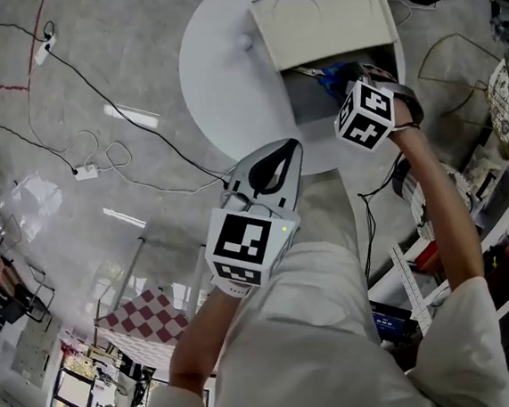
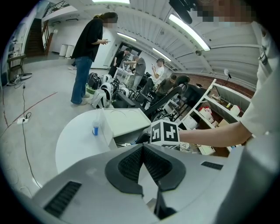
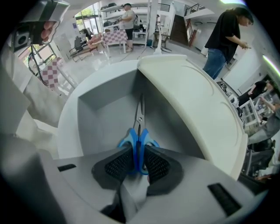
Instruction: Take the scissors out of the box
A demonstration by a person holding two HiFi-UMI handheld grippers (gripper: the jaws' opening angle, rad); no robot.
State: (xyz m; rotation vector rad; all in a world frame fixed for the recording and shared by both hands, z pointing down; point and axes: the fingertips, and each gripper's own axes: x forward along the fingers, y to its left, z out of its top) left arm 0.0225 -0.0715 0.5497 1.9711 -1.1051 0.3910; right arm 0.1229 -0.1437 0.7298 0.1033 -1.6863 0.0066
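The blue-handled scissors (image 3: 138, 141) hang inside the open white box (image 3: 99, 114), blades pointing away from me into its grey well. My right gripper (image 3: 138, 152) is shut on the scissors' handles, and the raised lid (image 3: 192, 103) lies just to its right. In the head view the box (image 1: 326, 21) stands at the far side of the round white table (image 1: 215, 77), and the right gripper's marker cube (image 1: 364, 114) sits at the box's opening. My left gripper (image 1: 292, 148) hovers over the table's near edge, shut and holding nothing, its pads (image 2: 151, 162) pressed together.
A small blue-based bottle (image 2: 96, 127) stands on the table left of the box. Cables and a power strip (image 1: 86, 171) trail over the floor at left. Cluttered shelves (image 1: 507, 219) line the right side. Several people (image 2: 87, 57) stand in the background.
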